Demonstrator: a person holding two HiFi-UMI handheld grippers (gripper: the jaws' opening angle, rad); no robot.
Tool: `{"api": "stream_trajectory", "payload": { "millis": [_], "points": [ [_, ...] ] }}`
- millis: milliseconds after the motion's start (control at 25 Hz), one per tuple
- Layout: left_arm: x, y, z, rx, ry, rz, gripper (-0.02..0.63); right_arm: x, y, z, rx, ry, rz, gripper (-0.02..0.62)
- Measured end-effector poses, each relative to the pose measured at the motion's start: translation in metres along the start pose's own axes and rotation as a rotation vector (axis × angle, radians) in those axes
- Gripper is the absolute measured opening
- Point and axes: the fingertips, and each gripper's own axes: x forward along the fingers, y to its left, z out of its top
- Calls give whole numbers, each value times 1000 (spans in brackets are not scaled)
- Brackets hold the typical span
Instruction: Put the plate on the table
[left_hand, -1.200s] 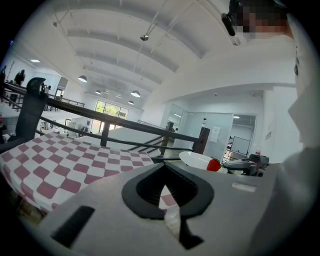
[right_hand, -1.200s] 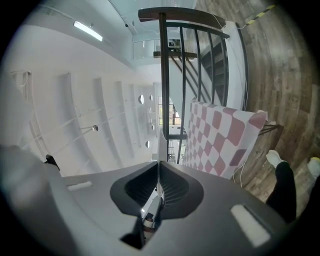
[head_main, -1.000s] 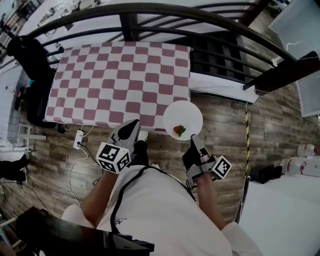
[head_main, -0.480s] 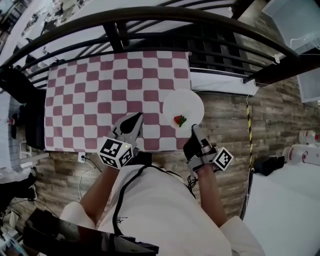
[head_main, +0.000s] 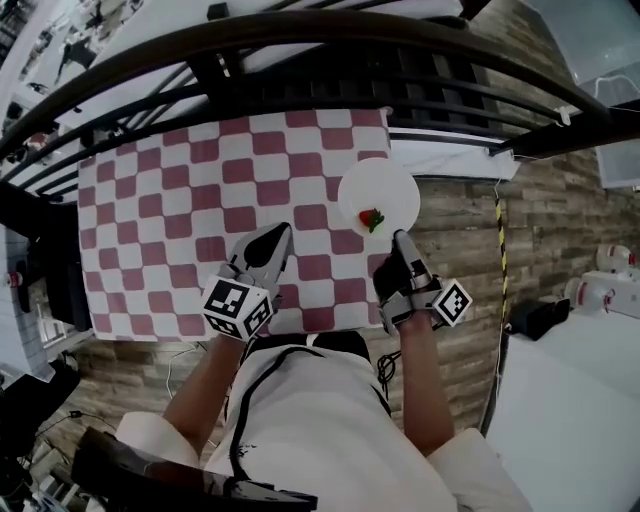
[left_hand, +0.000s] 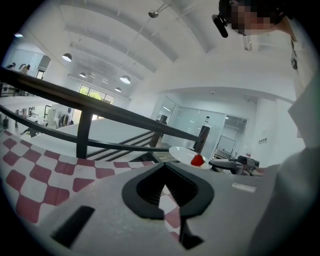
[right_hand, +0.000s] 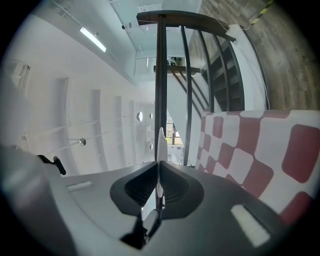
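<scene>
Two tongs above the checkered counter (head_main: 180, 220): the right tongs (head_main: 400, 240) pinch the plate (head_main: 375, 185) by its rim, apparently level so the strawberry (head_main: 371, 219) cannot roll off, over the counter's right edge. The left tongs (head_main: 275, 238) are closed and empty.

Overhead, two low; probably shared table (head_main: 150, 200)

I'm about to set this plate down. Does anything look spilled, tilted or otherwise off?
Nothing stands out. The plate looks level, clamped by its rim in the right gripper, with the strawberry sitting on it. Nothing lies spilled on the checked table. The plate hangs partly past the table's right edge.
</scene>
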Motion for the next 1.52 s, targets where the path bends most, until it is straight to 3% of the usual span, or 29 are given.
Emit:
{"api": "stream_trajectory", "payload": {
  "millis": [480,1520],
  "points": [
    [47,18,-2,-80,-9,-6,6,49,-51,28,-6,-12,-58,20],
    [127,49,-43,-118,51,138,6,134,-140,97,6,118,-95,20]
  ]
}}
